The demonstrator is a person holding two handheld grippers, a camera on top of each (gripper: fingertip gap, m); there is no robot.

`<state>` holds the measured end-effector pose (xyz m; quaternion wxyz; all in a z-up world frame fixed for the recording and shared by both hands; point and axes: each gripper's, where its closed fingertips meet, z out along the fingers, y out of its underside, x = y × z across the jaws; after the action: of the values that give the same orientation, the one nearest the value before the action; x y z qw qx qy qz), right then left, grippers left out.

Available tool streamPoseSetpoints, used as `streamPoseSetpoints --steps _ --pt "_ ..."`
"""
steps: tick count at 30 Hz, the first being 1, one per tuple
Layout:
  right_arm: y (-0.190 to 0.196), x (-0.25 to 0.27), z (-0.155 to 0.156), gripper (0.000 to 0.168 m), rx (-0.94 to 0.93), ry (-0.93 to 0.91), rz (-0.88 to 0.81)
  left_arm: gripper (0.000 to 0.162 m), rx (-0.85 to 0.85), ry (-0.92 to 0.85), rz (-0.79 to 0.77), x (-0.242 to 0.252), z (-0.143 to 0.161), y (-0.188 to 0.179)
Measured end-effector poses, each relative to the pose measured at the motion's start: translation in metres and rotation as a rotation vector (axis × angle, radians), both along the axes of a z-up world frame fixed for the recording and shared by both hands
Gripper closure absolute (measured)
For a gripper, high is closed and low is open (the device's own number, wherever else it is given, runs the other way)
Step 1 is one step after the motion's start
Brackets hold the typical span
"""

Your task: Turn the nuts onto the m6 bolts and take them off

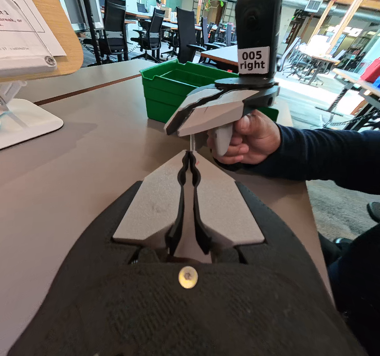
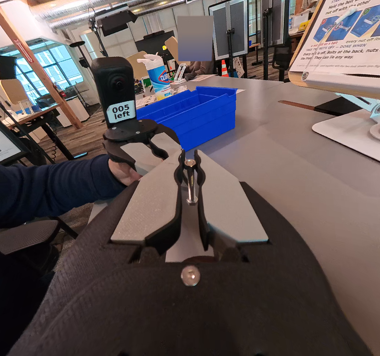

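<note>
My right gripper is shut on a silver bolt, pinching it just under the head. The shaft hangs down with a hex nut at its lower end. In the left wrist view the right gripper hovers above the table and the bolt points straight down from it. My left gripper is shut, its tips right beside the bolt's lower end. I see nothing between its pads. In the right wrist view the left gripper's fingers run under my right finger, tips hidden.
A green bin stands behind the grippers on the grey table. A blue bin stands on the other side, with a wipes canister behind it. An instruction sheet on a white stand is at the table's far edge. Only a small space, under 4 cm, lies between the two pairs of fingers.
</note>
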<state>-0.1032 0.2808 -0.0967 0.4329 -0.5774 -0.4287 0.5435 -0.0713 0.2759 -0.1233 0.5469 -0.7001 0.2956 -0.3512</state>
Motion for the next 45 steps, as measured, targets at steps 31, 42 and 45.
streamPoseSetpoints --steps 31,42,45 --pt "-0.013 -0.005 0.005 0.142 0.043 0.023 0.028 0.160 0.059 0.072 0.053 -0.004 -0.001 0.005" --pt "-0.002 0.002 0.005 0.150 0.110 -0.010 -0.038 0.160 0.069 0.070 0.090 -0.013 0.002 0.009" --pt "-0.009 -0.005 -0.001 0.152 0.142 -0.037 -0.025 0.159 0.075 0.097 0.058 -0.006 -0.002 0.005"
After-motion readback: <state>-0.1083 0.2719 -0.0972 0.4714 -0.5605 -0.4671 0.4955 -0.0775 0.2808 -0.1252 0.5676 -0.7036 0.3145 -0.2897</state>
